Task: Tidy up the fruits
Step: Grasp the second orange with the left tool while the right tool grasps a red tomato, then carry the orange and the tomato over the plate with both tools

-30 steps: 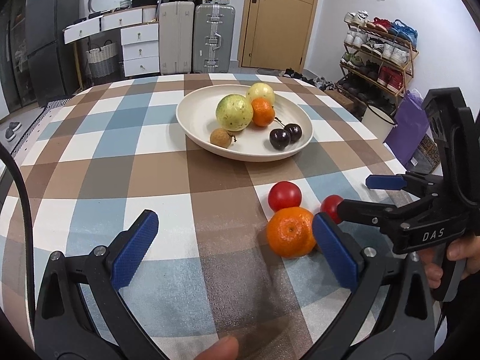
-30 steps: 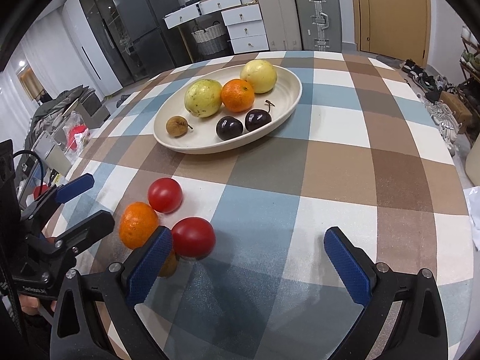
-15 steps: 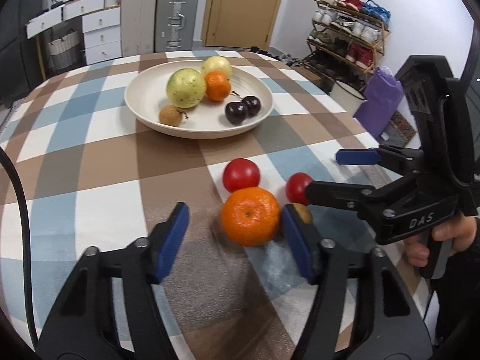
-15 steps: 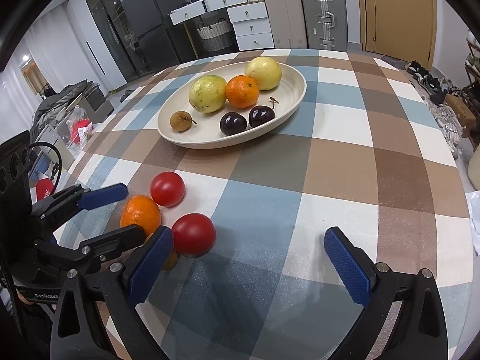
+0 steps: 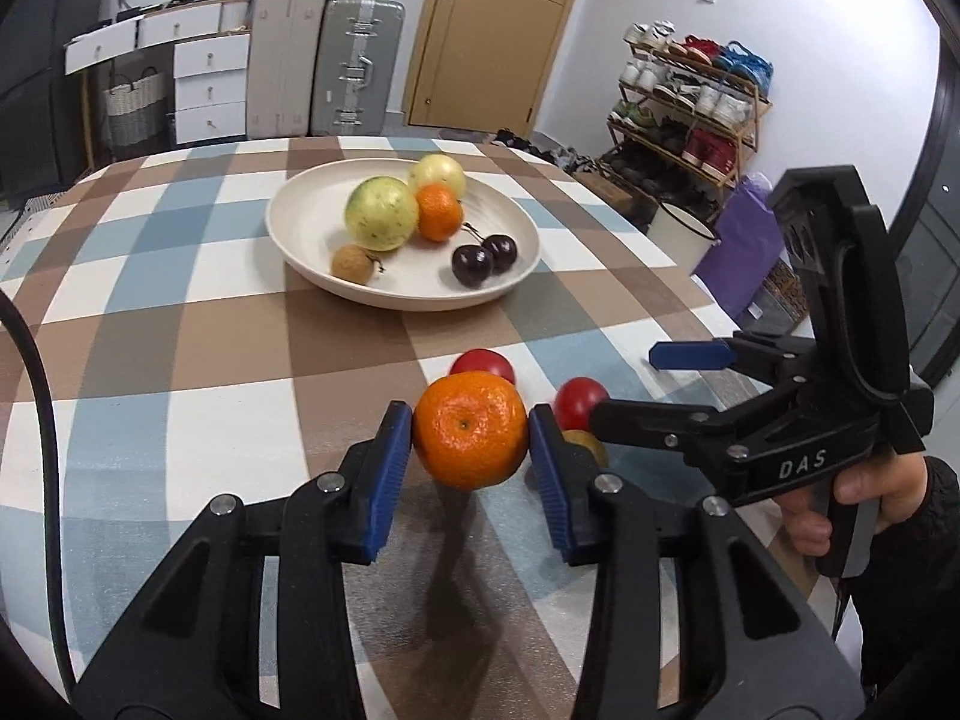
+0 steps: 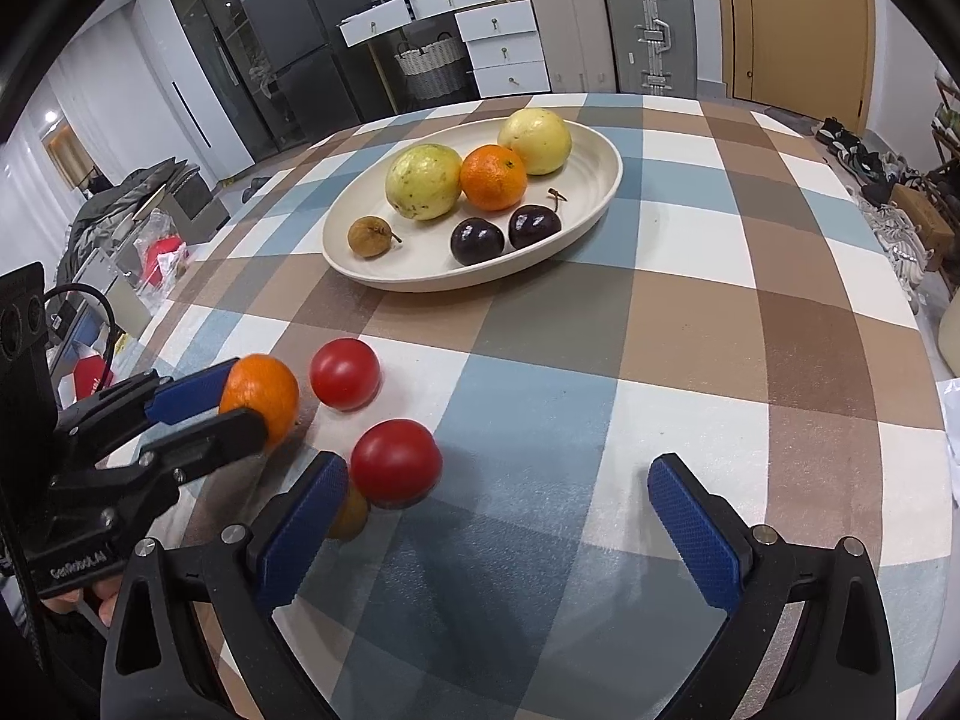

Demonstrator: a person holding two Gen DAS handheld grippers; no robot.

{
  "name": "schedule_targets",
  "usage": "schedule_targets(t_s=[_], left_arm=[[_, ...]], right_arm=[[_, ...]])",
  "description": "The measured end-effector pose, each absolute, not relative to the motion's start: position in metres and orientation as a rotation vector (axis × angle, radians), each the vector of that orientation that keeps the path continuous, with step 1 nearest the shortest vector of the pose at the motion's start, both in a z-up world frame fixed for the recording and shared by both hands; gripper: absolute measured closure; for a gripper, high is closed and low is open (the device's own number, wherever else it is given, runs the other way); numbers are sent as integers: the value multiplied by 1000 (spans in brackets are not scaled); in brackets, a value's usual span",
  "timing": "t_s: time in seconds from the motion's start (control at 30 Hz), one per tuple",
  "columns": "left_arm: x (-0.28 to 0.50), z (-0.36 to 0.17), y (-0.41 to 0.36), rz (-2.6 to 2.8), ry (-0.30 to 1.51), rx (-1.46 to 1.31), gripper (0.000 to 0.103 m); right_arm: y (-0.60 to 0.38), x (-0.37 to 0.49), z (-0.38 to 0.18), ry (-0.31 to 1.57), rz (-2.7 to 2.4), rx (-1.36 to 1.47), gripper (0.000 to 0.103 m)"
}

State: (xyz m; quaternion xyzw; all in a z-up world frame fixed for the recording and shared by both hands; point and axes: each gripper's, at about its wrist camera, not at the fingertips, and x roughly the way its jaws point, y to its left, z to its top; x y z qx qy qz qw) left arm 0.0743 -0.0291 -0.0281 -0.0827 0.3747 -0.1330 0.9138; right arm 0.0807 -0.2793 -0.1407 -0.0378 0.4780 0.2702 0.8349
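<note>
An orange sits between the blue pads of my left gripper, whose jaws are closing and touch it on both sides. From the right wrist view, the same orange shows in the left gripper at the left. Two red tomatoes and a small brown fruit lie on the checked cloth beside it. My right gripper stands open, its left pad close to the nearer tomato. The cream plate further back holds a green fruit, a yellow fruit, an orange, two dark cherries and a small brown fruit.
The round table drops off to the right, above a purple bag and a shoe rack. Suitcases and white drawers stand behind the table. A hand holds the right gripper's handle.
The left gripper's jaws went from wide apart to closed around the orange, and its view tipped up a little. The right gripper stayed put and open.
</note>
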Motion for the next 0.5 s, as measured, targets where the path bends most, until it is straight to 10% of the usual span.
schedule_targets(t_s=[0.5], left_arm=[[75, -29, -14, -253, 765, -217, 66]], right_arm=[[-264, 80, -137, 1074, 675, 32, 64]])
